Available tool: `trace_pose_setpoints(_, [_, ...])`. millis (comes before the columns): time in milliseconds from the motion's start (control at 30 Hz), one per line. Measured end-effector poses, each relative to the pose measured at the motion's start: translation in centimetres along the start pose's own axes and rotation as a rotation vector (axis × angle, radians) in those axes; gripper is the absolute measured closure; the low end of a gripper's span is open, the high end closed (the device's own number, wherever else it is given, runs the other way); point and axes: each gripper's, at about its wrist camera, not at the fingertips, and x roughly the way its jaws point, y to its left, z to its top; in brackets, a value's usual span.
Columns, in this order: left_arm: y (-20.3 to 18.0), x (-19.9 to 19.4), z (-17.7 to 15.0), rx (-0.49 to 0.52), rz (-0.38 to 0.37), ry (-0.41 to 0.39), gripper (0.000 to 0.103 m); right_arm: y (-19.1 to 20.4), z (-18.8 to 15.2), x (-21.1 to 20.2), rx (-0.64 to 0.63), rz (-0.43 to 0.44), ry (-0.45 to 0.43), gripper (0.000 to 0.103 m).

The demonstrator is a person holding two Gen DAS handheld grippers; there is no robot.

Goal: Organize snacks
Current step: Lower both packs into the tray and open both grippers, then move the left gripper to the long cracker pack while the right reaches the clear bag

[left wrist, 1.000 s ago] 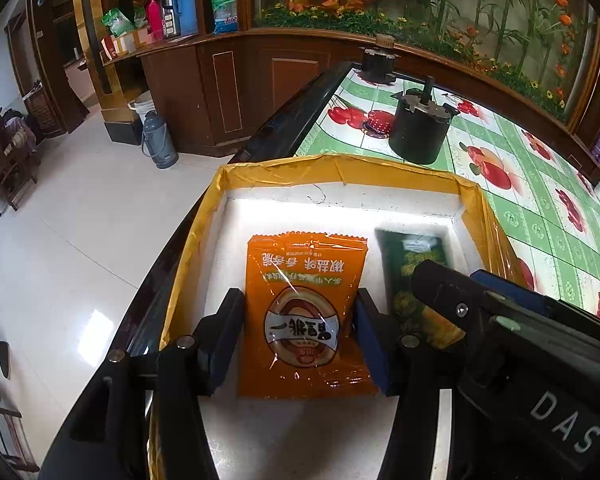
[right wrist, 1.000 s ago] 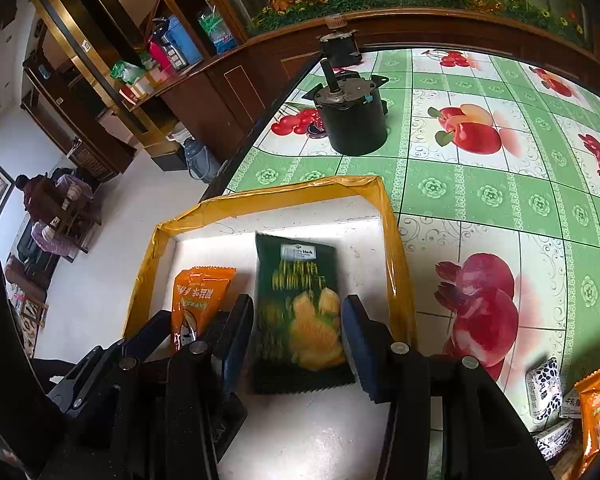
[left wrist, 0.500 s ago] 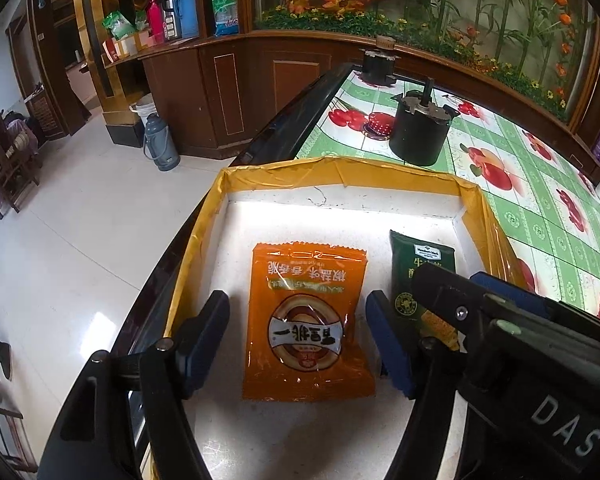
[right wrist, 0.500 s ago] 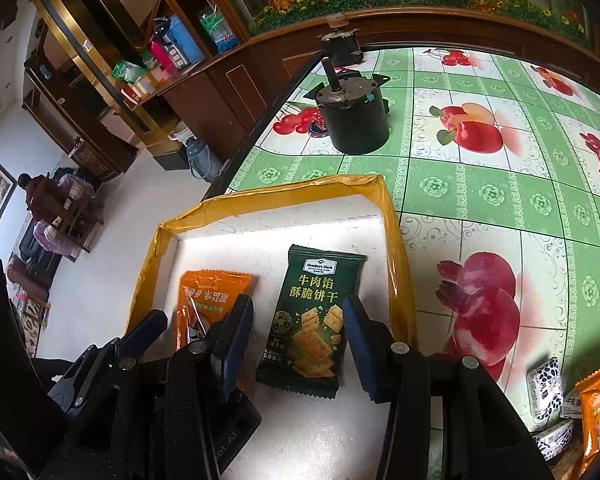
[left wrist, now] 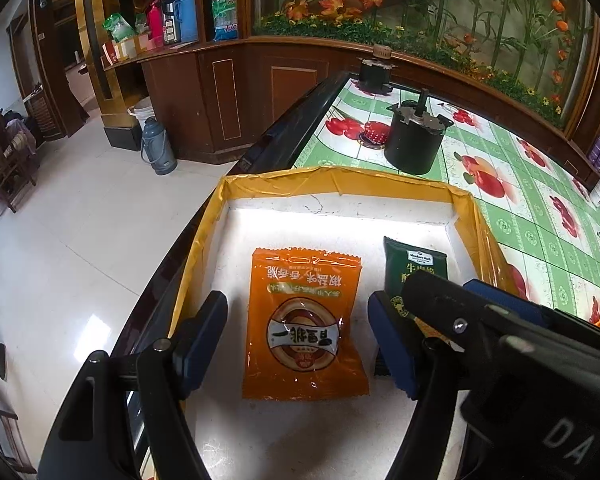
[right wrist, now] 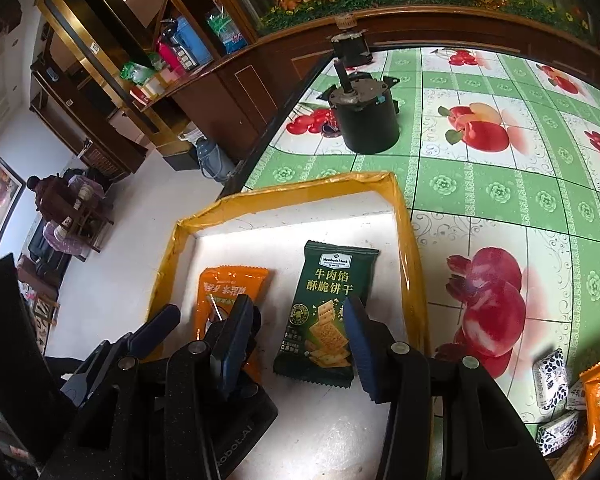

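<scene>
Releasing cleanly requires lifting the left gripper (left wrist: 298, 334), whose jaws have just been opening, and the open right gripper (right wrist: 298, 336) straight off the flat orange foil packet (left wrist: 302, 330) and dark green cracker packet (right wrist: 326, 310), lying side by side inside the yellow-rimmed white tray (left wrist: 332, 178).

The tray (left wrist: 466, 208) has low yellow walls on the far, left and right sides; the way in from above is free. Bare white floor lies between the far wall and the two packets. The orange packet (left wrist: 304, 328) and green packet (right wrist: 328, 312) lie flat side by side with a narrow bare strip between them. The left gripper (left wrist: 300, 344) and right gripper (right wrist: 296, 344) sit just beside each other and crowd the near end. Right of the tray the counter (right wrist: 500, 200) is bare up to a black pot (right wrist: 366, 120) beyond the far wall. Loose snacks (right wrist: 572, 404) crowd the near right.
</scene>
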Motion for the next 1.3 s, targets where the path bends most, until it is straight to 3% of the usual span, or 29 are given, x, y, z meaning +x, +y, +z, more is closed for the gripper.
trace_pose_setpoints(500, [-0.3,-1.4,0.0,0.017,-0.043,-0.035,0.031,-1.1,-0.5,-3.3,0.043,0.036,-0.044,0.052])
trace_pose_setpoints(900, [-2.3,-2.5,-0.7,0.099,-0.053,-0.081,0.031,-3.1,-3.1,-9.8,0.060,0.073,-0.134,0.048])
trace_pose_setpoints(1100, [-3.4,-3.7,-1.0,0.135,-0.115,-0.117,0.031,-5.8,-5.4,-13.8,0.066,0.042,-0.165,0.049])
trace_pose_setpoints(1300, [-5.4,-5.3,-1.8,0.172,-0.181,-0.142,0.031,-11.4,-8.8,-18.2,0.126,-0.024,-0.204,0.049])
